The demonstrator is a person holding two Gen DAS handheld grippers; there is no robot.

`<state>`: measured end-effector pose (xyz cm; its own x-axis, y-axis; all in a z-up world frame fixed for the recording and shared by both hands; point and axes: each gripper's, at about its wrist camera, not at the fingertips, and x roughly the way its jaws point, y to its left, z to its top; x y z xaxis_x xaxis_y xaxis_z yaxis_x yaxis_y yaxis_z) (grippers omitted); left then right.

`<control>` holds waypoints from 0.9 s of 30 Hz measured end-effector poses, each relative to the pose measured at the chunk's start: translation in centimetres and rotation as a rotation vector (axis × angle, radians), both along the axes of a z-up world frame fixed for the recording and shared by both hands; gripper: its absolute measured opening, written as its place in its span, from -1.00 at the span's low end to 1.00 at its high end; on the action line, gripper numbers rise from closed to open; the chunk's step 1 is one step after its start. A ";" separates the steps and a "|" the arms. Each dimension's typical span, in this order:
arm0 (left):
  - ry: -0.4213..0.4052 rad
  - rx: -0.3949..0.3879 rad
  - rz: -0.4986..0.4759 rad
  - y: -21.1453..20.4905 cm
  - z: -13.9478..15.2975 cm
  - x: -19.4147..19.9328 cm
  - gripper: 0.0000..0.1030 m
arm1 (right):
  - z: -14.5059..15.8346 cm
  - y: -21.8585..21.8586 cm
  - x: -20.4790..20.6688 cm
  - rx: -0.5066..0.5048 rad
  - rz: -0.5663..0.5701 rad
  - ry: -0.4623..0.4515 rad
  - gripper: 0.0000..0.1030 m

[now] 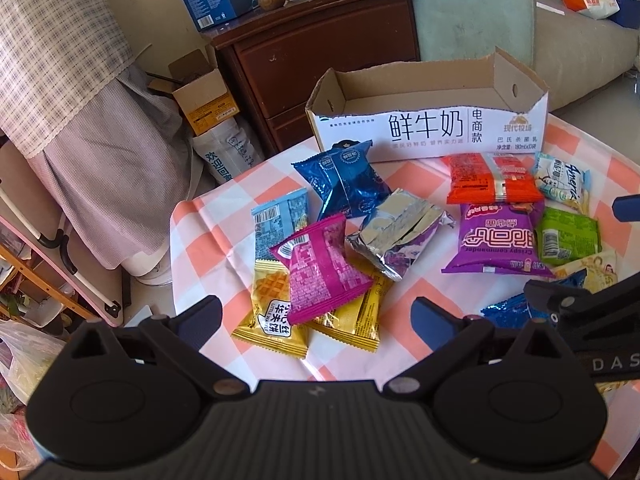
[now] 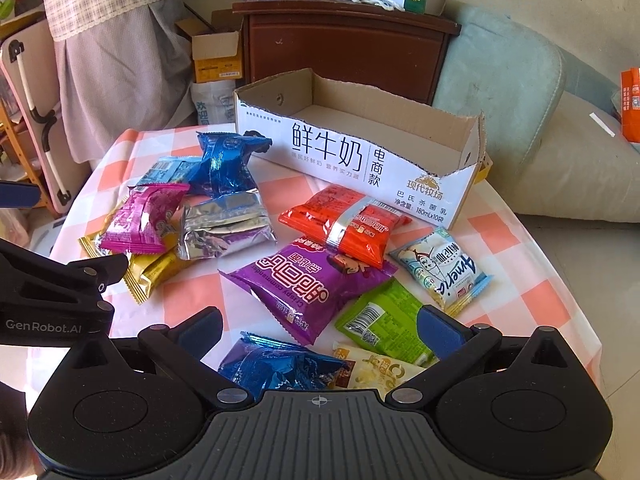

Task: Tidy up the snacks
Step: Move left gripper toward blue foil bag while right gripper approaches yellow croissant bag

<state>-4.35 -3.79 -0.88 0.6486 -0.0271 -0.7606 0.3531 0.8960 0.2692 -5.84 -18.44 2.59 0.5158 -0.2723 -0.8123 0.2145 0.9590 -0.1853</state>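
Observation:
An open-topped white milk carton box (image 1: 428,132) (image 2: 340,152) stands empty at the back of the checked tablecloth (image 1: 208,240). In front of it lie several loose snack packets. To the left are a blue one (image 1: 344,184), a magenta one (image 1: 324,272), a silver one (image 1: 400,232) and a yellow waffle packet (image 1: 272,312). To the right are an orange one (image 2: 344,228), a purple one (image 2: 312,284), a green one (image 2: 380,316) and a white one (image 2: 444,272). My left gripper (image 1: 316,316) hovers open over the magenta and yellow packets. My right gripper (image 2: 320,328) hovers open above a blue foil packet (image 2: 276,364), holding nothing.
A dark wooden cabinet (image 1: 320,52) and a pale green sofa (image 2: 500,72) stand behind the table. A small open cardboard box (image 1: 204,96) and a white sack sit on the floor to the left. The table's left edge drops off near the yellow packets.

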 end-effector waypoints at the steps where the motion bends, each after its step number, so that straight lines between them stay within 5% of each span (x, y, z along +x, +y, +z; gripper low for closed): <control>1: 0.003 -0.002 0.000 0.0 -0.1 -0.1 0.95 | 0.0 0.0 0.0 0.001 0.001 0.009 1.00; 27: 0.034 -0.006 0.010 -0.1 -0.8 0.0 0.94 | -0.4 0.0 0.3 -0.022 -0.014 0.075 1.00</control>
